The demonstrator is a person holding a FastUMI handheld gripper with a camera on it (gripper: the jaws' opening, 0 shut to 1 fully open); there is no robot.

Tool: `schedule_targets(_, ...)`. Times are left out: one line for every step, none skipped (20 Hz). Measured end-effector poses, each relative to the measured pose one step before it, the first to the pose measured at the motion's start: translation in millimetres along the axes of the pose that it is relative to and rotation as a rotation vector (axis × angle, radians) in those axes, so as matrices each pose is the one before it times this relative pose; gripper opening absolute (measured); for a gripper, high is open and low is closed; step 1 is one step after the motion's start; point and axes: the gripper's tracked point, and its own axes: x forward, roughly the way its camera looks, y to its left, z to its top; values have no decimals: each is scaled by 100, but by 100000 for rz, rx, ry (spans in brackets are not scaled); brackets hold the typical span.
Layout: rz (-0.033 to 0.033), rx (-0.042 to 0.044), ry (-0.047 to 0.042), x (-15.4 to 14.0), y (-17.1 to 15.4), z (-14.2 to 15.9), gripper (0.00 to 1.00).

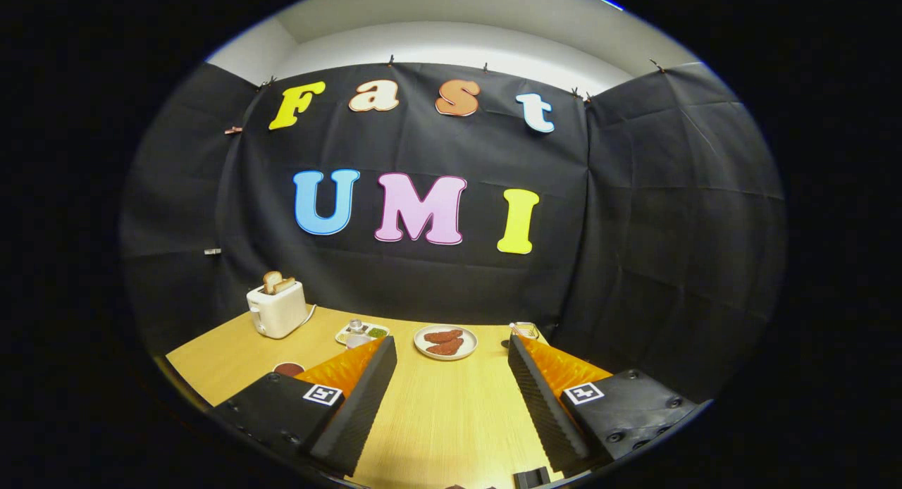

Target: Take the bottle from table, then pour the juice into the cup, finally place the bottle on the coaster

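the gripper [451,351] is hovering over the wooden table [444,418], its jaws standing released and wide apart with nothing between them. the ribbed black pads [359,404] are framing a bare strip of tabletop. just left of the left finger, a small dark red round thing, likely the coaster [288,368], is lying flat on the table. beyond the fingertips, a white plate [445,342] is carrying two brown patties. left of the plate, a small tray [361,332] is holding a clear jar and something green; details too small to tell. further left, a white toaster [277,308] is standing with bread slices poking out. beyond the right fingertip, a small light-coloured item [525,329] is sitting by the black cloth wall, unclear what. bottle and cup: cannot tell where they are.
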Motion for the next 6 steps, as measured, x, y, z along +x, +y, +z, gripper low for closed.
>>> schedule_targets(288,1,356,-351,199,28,97)
schedule_targets(390,571,272,-230,241,155,97)
schedule_targets(56,625,-104,-175,207,270,97)
schedule_targets(-229,578,-478,-4,123,389,97)
schedule_targets(-327,266,-446,186,82,184,97)
schedule_targets(-69,374,-405,277,118,216,97)
